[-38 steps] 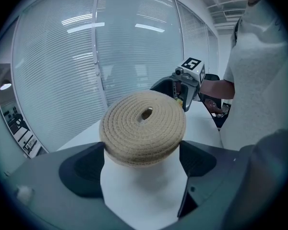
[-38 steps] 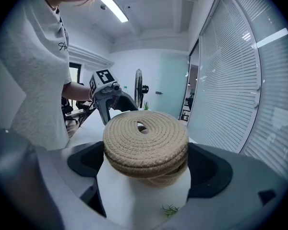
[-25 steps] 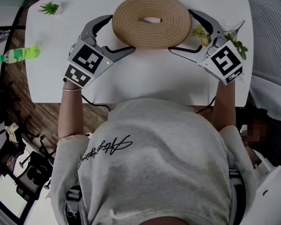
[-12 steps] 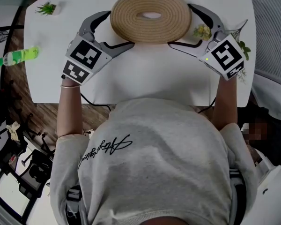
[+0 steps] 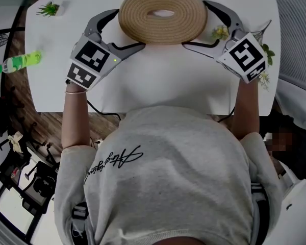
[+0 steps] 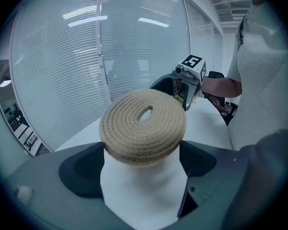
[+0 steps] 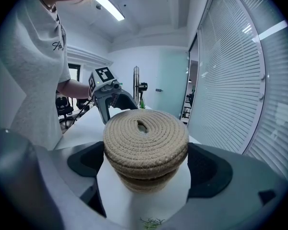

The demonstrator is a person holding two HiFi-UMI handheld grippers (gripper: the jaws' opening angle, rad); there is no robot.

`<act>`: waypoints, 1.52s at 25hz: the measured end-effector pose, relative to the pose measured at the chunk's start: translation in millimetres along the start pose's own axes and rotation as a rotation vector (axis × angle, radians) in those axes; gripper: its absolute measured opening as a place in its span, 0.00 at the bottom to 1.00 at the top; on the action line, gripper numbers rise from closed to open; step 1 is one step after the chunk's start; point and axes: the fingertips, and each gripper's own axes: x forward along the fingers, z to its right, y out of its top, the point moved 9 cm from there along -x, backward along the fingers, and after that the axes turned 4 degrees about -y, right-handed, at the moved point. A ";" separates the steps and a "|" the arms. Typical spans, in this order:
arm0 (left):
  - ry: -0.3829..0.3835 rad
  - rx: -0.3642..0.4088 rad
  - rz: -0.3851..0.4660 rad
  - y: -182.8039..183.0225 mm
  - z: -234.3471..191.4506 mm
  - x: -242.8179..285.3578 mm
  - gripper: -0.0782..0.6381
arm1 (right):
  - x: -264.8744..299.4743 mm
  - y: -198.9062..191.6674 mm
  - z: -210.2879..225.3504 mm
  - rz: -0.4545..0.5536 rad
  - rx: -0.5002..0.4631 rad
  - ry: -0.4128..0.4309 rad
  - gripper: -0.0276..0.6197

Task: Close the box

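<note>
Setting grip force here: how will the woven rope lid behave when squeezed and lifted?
The lid is coiled rope, so it probably gives slightly when squeezed. Its rough weave likely resists slipping. It looks thin, with a slot in the middle, so it is probably light for its width.
</note>
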 end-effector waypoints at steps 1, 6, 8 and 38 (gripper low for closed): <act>0.000 0.001 -0.002 -0.1 -0.4 0.5 0.79 | 0.5 -0.3 0.4 -0.001 0.001 0.000 0.89; -0.004 -0.002 -0.010 -2.3 -0.9 3.5 0.78 | 2.6 -3.7 0.6 -0.005 0.004 0.004 0.89; -0.007 -0.006 -0.007 -2.3 -1.2 4.5 0.79 | 2.8 -5.1 1.6 -0.004 0.010 0.007 0.89; -0.064 -0.053 0.017 -6.8 -8.8 9.8 0.79 | 8.1 -19.3 6.9 0.023 0.127 0.047 0.89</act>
